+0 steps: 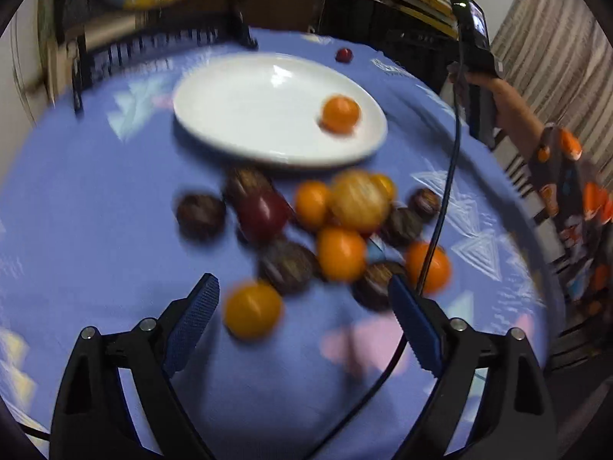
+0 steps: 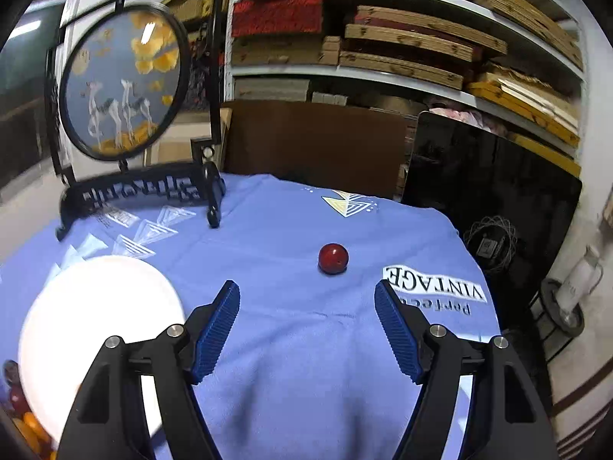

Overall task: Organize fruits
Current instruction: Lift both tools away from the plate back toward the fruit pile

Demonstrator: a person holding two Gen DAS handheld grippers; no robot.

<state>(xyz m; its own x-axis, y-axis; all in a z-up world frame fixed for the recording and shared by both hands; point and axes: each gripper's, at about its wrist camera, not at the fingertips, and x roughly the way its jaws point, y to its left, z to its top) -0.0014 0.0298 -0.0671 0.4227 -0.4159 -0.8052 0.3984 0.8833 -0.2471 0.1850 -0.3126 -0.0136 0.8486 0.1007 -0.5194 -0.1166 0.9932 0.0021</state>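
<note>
In the left wrist view a white plate (image 1: 276, 111) lies on the blue cloth (image 1: 95, 211) with one orange fruit (image 1: 341, 114) on it. In front of it is a blurred pile of orange, dark brown and dark red fruits (image 1: 337, 222). My left gripper (image 1: 302, 283) is open just short of the pile, and a loose orange fruit (image 1: 253, 308) lies between its fingers, untouched. A small red fruit (image 1: 343, 55) sits alone beyond the plate. In the right wrist view my right gripper (image 2: 306, 287) is open and empty, with the red fruit (image 2: 333, 258) just ahead of it and the plate (image 2: 95, 306) at the left.
A round decorative screen on a black stand (image 2: 122, 84) occupies the table's far left corner. Shelves of boxes (image 2: 402, 38) and a black panel (image 2: 490, 191) stand behind the table. A black cable (image 1: 440, 211) hangs across the pile's right side. A person's arm (image 1: 509, 107) is at the right.
</note>
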